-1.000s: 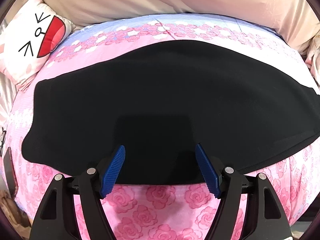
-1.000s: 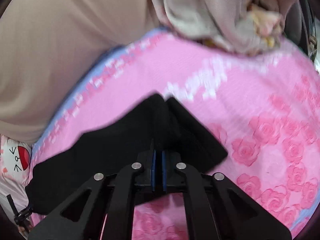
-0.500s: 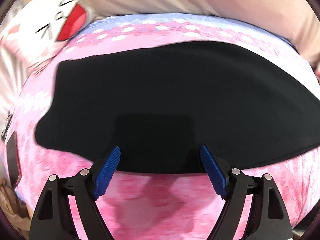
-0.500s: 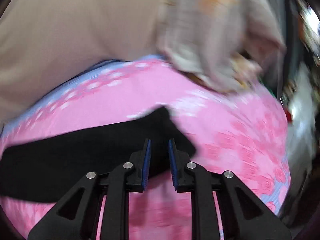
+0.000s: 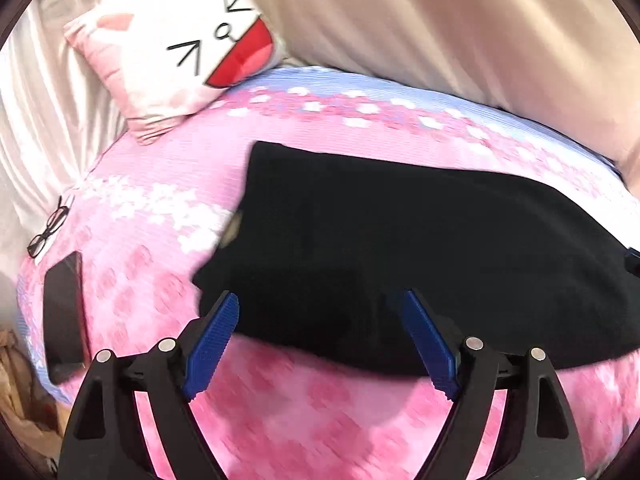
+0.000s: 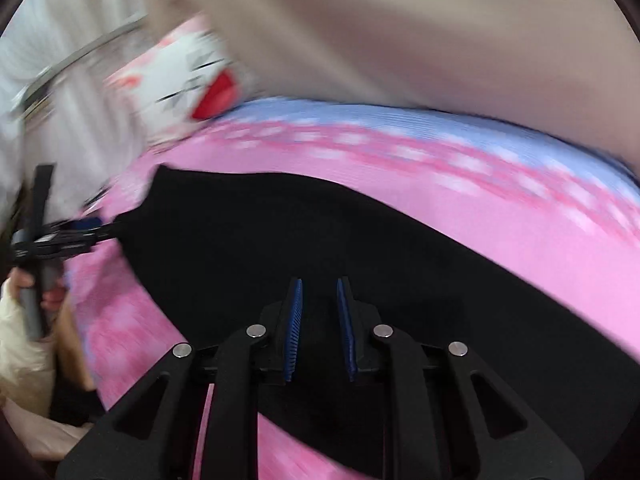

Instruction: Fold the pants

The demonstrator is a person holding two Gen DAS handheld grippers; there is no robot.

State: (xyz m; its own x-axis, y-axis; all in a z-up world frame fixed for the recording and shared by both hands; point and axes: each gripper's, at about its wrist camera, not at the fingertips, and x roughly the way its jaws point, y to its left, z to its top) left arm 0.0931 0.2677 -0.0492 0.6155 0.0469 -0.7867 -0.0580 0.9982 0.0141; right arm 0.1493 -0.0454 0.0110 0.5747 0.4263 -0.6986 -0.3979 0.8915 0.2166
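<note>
Black pants point(image 5: 420, 248) lie flat, folded lengthwise, on a pink rose-print bed point(image 5: 132, 208). My left gripper point(image 5: 320, 308) is open wide and empty, hovering over the near edge of the pants close to their left end. My right gripper point(image 6: 319, 292) is open with a narrow gap and empty, over the near edge of the pants point(image 6: 280, 240). The left gripper point(image 6: 80, 226) also shows at the left of the right wrist view, at the pants' left end. The right gripper's blue tip shows at the right edge of the left wrist view point(image 5: 632, 258).
A white cartoon-face pillow point(image 5: 180, 48) lies at the back left. Black glasses point(image 5: 50, 228) and a dark phone point(image 5: 64, 308) lie at the bed's left edge. A beige quilt point(image 5: 460, 28) runs along the far side. A hand point(image 6: 48, 300) holds the left gripper.
The right gripper has let go of the pants' end and opened slightly, swinging left over the pants. The left gripper has moved left toward the pants' other end, still open.
</note>
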